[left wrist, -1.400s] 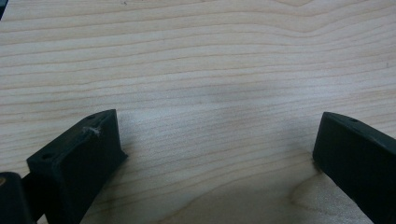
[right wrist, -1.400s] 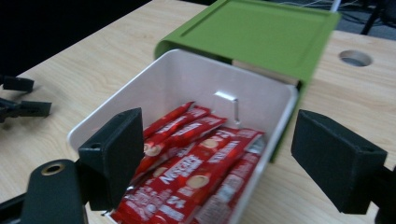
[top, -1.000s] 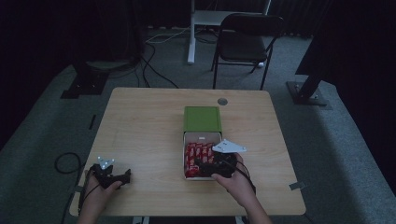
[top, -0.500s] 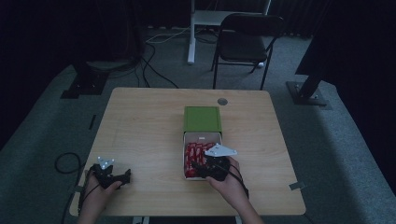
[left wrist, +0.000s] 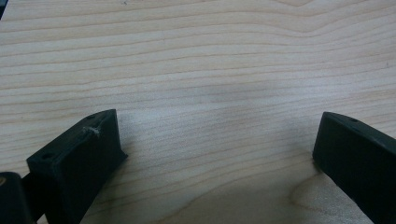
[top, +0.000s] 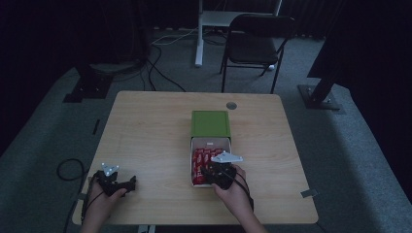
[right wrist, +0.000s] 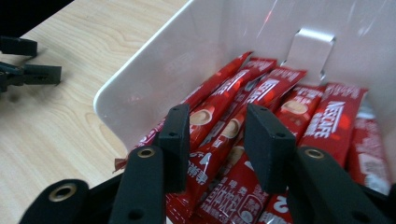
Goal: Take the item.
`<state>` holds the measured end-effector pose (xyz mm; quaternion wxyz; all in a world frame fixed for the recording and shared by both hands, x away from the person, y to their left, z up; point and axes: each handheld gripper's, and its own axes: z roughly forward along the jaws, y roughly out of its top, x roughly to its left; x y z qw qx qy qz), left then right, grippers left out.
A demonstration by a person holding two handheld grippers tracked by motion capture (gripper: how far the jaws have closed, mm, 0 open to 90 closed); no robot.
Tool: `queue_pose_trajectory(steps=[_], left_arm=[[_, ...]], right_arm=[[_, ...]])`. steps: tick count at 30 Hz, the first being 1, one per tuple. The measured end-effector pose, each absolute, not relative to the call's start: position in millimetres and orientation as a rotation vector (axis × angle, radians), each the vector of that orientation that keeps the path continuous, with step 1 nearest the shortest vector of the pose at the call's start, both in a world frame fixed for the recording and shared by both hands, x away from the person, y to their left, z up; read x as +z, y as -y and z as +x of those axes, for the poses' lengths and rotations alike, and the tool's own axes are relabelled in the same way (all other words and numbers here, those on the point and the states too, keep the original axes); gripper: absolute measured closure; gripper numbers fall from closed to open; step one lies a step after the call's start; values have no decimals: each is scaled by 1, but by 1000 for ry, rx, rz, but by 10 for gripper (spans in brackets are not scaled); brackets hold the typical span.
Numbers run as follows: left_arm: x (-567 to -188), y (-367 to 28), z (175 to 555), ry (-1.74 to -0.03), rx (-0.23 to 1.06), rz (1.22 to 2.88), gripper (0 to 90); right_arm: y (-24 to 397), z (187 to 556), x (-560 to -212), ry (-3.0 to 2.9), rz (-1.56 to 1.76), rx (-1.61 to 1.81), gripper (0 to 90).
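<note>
In the lower middle of the high view, the right gripper (top: 219,174) is lowered into the open white box (right wrist: 154,65). Its jaws have just been closing around one red coffee stick sachet (right wrist: 219,135) between them; whether they press it, I cannot tell. At the lower left, the left gripper (top: 116,183) rests on the light wooden table (left wrist: 210,60), jaws wide apart with nothing between.

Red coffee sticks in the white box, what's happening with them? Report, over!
Right gripper in the white box, fingers just closing around one red coffee stick, not yet pinching. Left gripper open, resting on table. Nothing in the way.
</note>
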<state>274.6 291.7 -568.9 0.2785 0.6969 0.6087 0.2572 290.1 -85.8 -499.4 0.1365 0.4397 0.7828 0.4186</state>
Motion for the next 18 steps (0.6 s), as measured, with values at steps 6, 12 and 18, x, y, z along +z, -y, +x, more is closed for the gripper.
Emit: queue_pose_trajectory(steps=[6,12,18], left_arm=[[-569,-292,275,-1633,691,1869,18],[-569,-292,275,-1633,691,1870,18],[-569,-292,275,-1634,690,1869,18]], right_arm=[[83,291,-505,-2266,1265,1159,578],[84,291,-503,-2271,1278,1155,795],[88,289,-497,-2256,1243,1172,864]])
